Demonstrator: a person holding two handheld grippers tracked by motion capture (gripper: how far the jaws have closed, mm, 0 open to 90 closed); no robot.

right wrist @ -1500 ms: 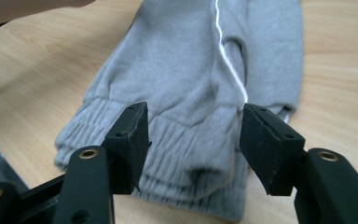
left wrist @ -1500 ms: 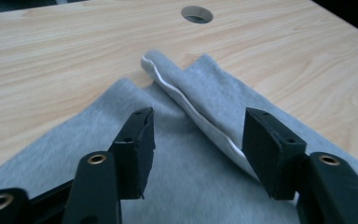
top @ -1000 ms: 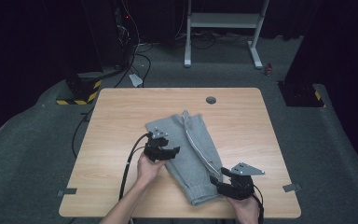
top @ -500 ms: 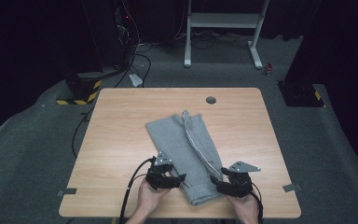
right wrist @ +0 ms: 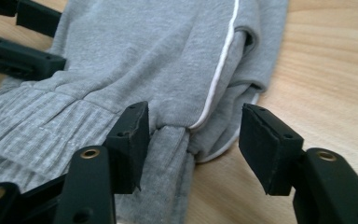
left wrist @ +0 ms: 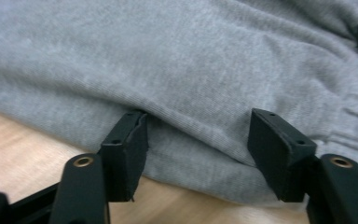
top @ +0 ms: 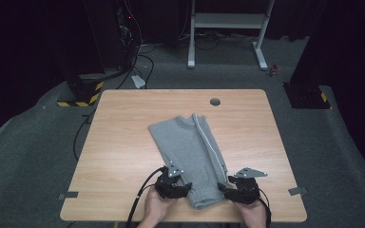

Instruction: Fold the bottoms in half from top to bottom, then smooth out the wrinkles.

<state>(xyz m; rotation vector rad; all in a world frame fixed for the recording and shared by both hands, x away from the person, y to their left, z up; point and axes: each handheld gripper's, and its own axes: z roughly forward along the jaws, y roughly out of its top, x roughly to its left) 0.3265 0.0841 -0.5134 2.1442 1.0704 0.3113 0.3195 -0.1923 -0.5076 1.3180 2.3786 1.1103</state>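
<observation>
Folded grey sweatpants with white side stripe (top: 190, 152) on light wooden table (top: 123, 142), left hand-held gripper (top: 183, 186) open, just been closing (fabric edge between unpressed jaws), right hand-held gripper (top: 224, 188) open, jaws astride the ribbed cuff end.

Folded grey sweatpants (top: 192, 152) lie on the wooden table (top: 123, 156).

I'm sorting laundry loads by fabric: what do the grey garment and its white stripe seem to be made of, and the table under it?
Grey garment: looks like soft knit jersey or fleece, matte, with a fine knit grain and a ribbed band at its end. White stripe: seems a smooth sewn-in piping, material unclear. Table: light wood-grain top, probably laminate, with a faint sheen.
</observation>
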